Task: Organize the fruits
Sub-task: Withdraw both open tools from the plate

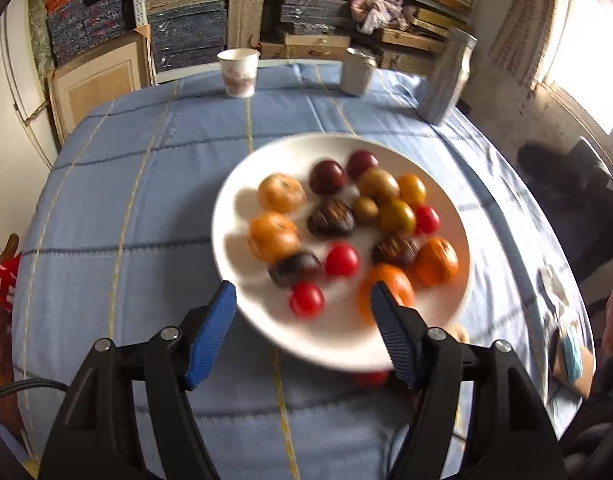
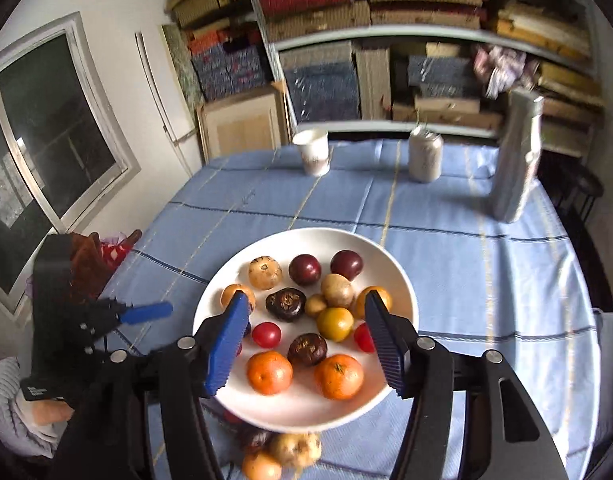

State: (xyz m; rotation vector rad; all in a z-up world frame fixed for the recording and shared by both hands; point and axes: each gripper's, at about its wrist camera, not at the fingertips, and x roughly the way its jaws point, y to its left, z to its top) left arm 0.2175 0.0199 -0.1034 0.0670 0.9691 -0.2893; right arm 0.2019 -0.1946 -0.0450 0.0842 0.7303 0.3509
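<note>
A white plate (image 1: pixel 326 344) on the blue cloth holds several fruits: oranges (image 2: pixel 268 372), red tomatoes (image 2: pixel 266 334), dark plums (image 2: pixel 304 269), wrinkled dark fruits (image 2: pixel 285 304) and yellow-green ones (image 2: pixel 335 323). My left gripper (image 1: pixel 303 292) is open over the plate's near rim, and a red tomato (image 1: pixel 306 299) shows between its fingers, untouched. Its blue finger (image 2: pixel 146 313) also shows left of the plate in the right wrist view. My right gripper (image 2: pixel 306 300) is open above the plate's middle and holds nothing. Several more fruits (image 2: pixel 284 454) lie on the cloth in front of the plate.
At the far side of the table stand a paper cup (image 2: pixel 314 152), a pale can (image 2: pixel 425 156) and a tall silver pouch (image 2: pixel 516 156). Stacked shelves rise behind them. A small wrapper (image 1: pixel 568 344) lies near the right table edge.
</note>
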